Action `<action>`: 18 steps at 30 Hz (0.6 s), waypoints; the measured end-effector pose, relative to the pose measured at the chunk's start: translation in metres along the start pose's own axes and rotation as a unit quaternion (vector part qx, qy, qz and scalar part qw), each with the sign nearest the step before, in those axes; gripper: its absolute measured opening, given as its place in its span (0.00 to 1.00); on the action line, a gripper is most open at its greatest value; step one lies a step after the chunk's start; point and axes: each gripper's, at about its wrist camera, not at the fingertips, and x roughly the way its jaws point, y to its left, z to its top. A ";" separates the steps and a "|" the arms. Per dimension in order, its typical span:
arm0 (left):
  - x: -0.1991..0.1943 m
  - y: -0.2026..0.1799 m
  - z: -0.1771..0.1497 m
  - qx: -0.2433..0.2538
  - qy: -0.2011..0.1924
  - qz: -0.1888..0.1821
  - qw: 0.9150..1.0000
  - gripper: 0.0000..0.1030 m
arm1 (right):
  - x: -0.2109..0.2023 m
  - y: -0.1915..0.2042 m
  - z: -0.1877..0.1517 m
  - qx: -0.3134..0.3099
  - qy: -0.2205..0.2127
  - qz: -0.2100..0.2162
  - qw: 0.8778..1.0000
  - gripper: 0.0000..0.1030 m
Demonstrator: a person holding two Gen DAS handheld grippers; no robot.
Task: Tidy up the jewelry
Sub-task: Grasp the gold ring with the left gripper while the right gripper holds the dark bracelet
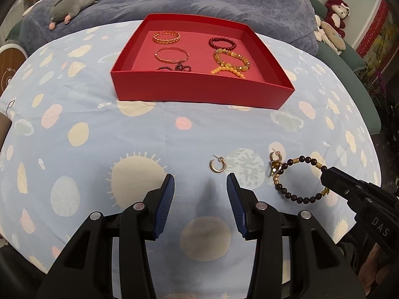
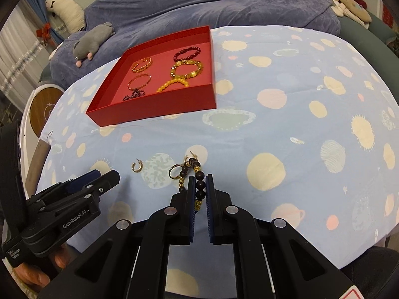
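A home bedroom or living space: beyond the left gripper (image 1: 200, 183), a table draped in a pale blue cloth (image 1: 159, 129) printed with planets and suns meets a sofa or bed under a rumpled blue-grey throw (image 1: 189, 0). A grey plush animal (image 1: 72, 5) sprawls on it far off to the gripper's left; a red stuffed toy (image 1: 336, 12) sits far right. Curtains tied with a red bow (image 2: 45, 28) hang behind a cream plush toy (image 2: 66, 8).
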 end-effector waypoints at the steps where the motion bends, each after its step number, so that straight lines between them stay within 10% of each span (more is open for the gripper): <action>1: 0.001 -0.004 0.000 0.003 0.001 -0.002 1.000 0.40 | -0.003 -0.003 -0.002 0.004 -0.001 0.001 1.000 0.08; 18: 0.024 -0.081 -0.003 0.059 0.029 -0.054 0.996 0.40 | -0.001 -0.039 -0.020 0.033 0.014 -0.028 0.999 0.08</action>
